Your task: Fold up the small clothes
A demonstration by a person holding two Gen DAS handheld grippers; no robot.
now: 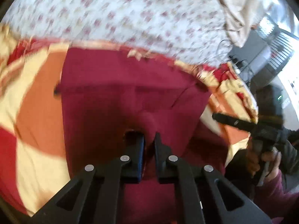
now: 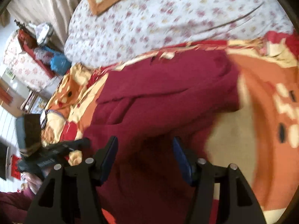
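A maroon garment (image 1: 121, 93) lies spread on a blanket patterned in orange, cream and red (image 1: 33, 102). My left gripper (image 1: 148, 136) is shut on a raised fold of the maroon cloth at its near edge. In the right wrist view the same garment (image 2: 158, 93) lies rumpled, with a folded flap across its middle. My right gripper (image 2: 145, 141) hovers open over its near part, and nothing is pinched between its blue pads (image 2: 110, 153). Each gripper shows in the other's view: the right gripper (image 1: 224, 118) held by a hand, the left gripper (image 2: 74, 144) low at the left.
Beyond the blanket (image 2: 261, 112) lies a white floral bedsheet (image 1: 130, 15). A beige curtain (image 2: 43, 3) hangs at the back. Bags and boxes (image 2: 43, 43) crowd a stand beside the bed. A person's maroon sleeve (image 1: 276, 192) is at the lower right.
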